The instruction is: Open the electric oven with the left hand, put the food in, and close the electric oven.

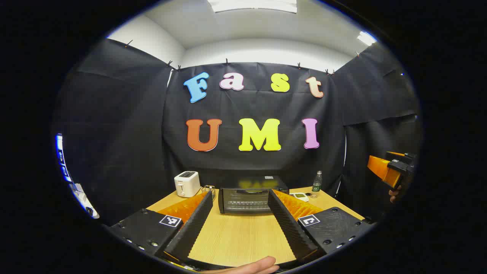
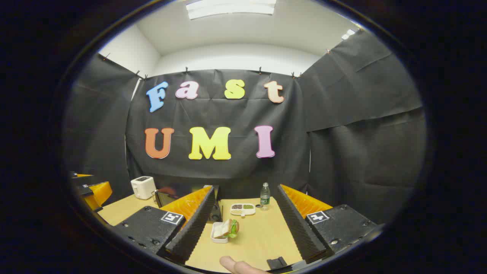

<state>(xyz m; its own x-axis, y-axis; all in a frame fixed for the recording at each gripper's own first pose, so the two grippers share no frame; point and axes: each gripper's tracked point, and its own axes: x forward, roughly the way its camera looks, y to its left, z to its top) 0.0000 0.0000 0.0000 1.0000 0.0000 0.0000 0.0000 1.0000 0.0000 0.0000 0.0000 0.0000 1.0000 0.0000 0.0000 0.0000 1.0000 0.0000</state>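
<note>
Left gripper view has the electric oven (image 1: 249, 198) shut at the table's (image 1: 239, 236) back edge, one toaster (image 1: 187, 183) and one bottle (image 1: 317, 182) flanking it. Right gripper view catches the food (image 2: 229, 228) in its tray (image 2: 218, 233) mid-table. The left gripper (image 1: 239, 223) and the right gripper (image 2: 240, 224) are each spread wide, holding nothing.

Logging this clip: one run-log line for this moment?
stage: start | oven: closed | food: on table | left gripper: open | right gripper: open

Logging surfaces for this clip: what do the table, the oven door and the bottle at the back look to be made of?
The table looks like light wood or wood-look laminate, matt, with fine straight grain lines. The oven door seems dark glass in a black frame: a rack shows through it. The bottle looks like clear plastic with a green label, though it is too small to rule out glass.
</note>
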